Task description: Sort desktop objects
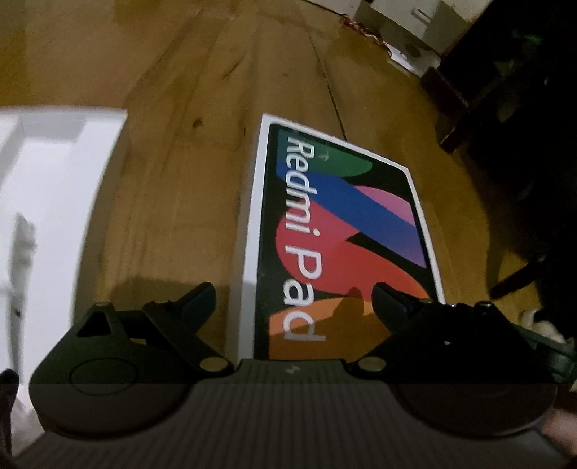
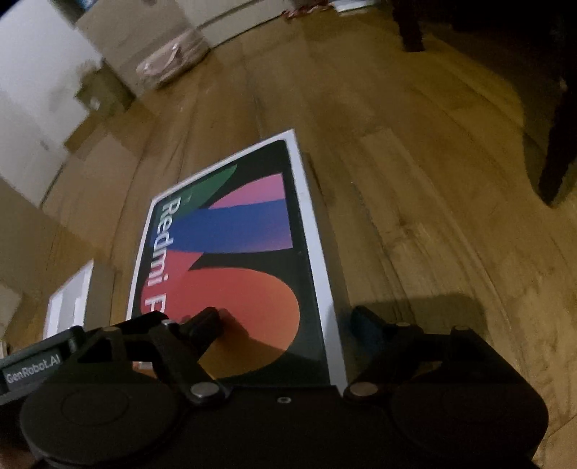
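A flat Redmi Pad box [image 1: 342, 234], white-edged with a black, colourful printed lid, lies on the wooden planked surface [image 1: 180, 162]. My left gripper [image 1: 294, 299] hovers open over the box's near left corner. One finger is above the wood and the other above the lid, and nothing is gripped. In the right wrist view the same box [image 2: 230, 252] lies ahead. My right gripper [image 2: 285, 321] is open astride the box's near right edge, its left finger over the lid and its right finger over the wood. The pads touch nothing.
An open white box [image 1: 54, 216] sits to the left, also visible as the white box [image 2: 72, 299]. Cardboard boxes [image 2: 119, 47] and a taped parcel [image 2: 173, 61] stand at the back. Dark furniture legs [image 2: 555, 162] rise on the right, and white cartons [image 1: 407, 32] lie far off.
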